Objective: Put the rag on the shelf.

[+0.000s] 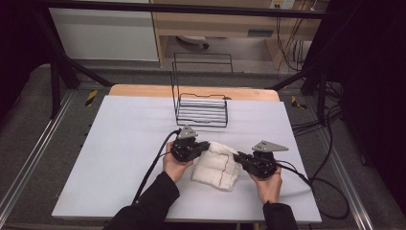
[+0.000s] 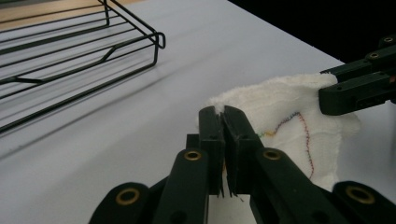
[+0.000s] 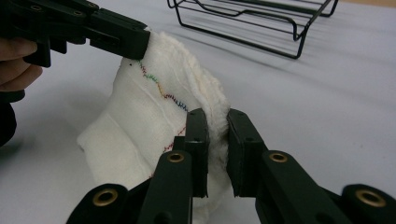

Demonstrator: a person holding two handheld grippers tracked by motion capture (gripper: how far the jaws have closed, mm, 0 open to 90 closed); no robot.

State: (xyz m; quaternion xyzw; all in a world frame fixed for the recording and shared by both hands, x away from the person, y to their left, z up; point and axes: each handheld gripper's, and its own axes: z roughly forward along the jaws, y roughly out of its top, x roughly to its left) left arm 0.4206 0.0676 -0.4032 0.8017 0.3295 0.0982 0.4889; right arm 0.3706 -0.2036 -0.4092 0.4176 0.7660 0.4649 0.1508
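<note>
A folded white cloth (image 1: 218,165) with a line of coloured stitching hangs between the two grippers just above the white table (image 1: 124,143). My left gripper (image 1: 207,145) is shut on the cloth's left top corner, its jaws pressed together on the cloth's edge (image 2: 223,112). My right gripper (image 1: 238,157) is shut on the right top corner, with a thick fold of cloth (image 3: 215,116) between its jaws. The cloth (image 3: 140,126) sags down to the table below both grips. In the left gripper view the right gripper's jaws (image 2: 355,88) bite the far corner.
A black wire rack (image 1: 201,108) stands on the table behind the cloth, a short way beyond the grippers. Cables trail from both grippers, off the left toward the near edge and off the right side. A wooden board edge (image 1: 143,90) shows at the table's far side.
</note>
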